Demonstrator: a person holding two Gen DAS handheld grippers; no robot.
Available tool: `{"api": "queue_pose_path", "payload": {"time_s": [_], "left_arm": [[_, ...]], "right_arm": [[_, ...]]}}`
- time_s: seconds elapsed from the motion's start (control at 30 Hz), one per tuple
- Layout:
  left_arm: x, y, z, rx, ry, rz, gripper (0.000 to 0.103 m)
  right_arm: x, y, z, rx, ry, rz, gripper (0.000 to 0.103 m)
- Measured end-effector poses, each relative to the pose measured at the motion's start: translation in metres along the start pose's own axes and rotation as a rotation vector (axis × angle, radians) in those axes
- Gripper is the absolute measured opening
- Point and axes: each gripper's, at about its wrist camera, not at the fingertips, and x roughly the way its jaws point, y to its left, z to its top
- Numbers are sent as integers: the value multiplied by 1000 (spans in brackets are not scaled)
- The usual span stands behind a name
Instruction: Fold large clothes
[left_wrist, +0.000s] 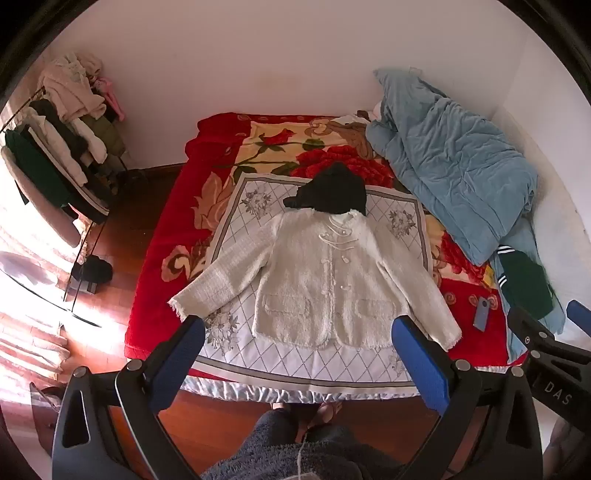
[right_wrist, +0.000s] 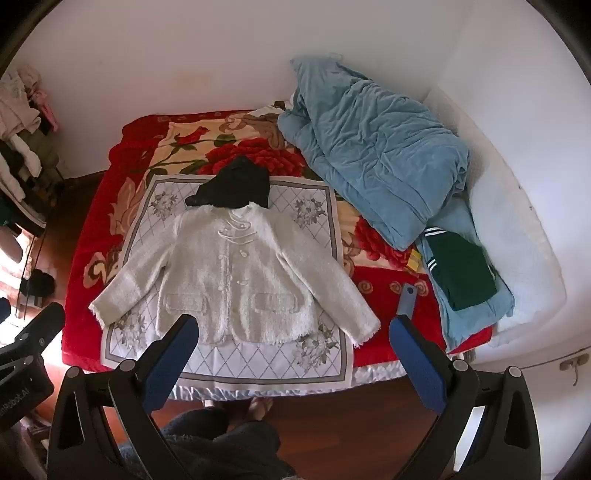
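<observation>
white jacket (left_wrist: 325, 273) flat | collar partly under black garment (left_wrist: 332, 192)

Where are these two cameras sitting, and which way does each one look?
Left wrist view: on the left hand-held gripper, looking down at the cream jacket on the bed; its blue fingers and the person's legs show.
Right wrist view: on the right hand-held gripper, aimed likewise, further right.
Shared: jacket, blue quilt.

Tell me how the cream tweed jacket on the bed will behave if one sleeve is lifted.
The cream tweed jacket lies flat and limp, so the sleeve will probably drape. Its thick, nubby weave suggests some weight. The smooth-looking white patterned cloth beneath may let it slide.
</observation>
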Motion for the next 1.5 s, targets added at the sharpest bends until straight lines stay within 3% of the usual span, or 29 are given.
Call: {"api": "queue_pose_path", "payload": {"time_s": [1.5], "left_arm": [[0,0,1,1,-5,-7,103]], "right_arm": [[-11,-1,-9,-3,-5,-4,103]]}}
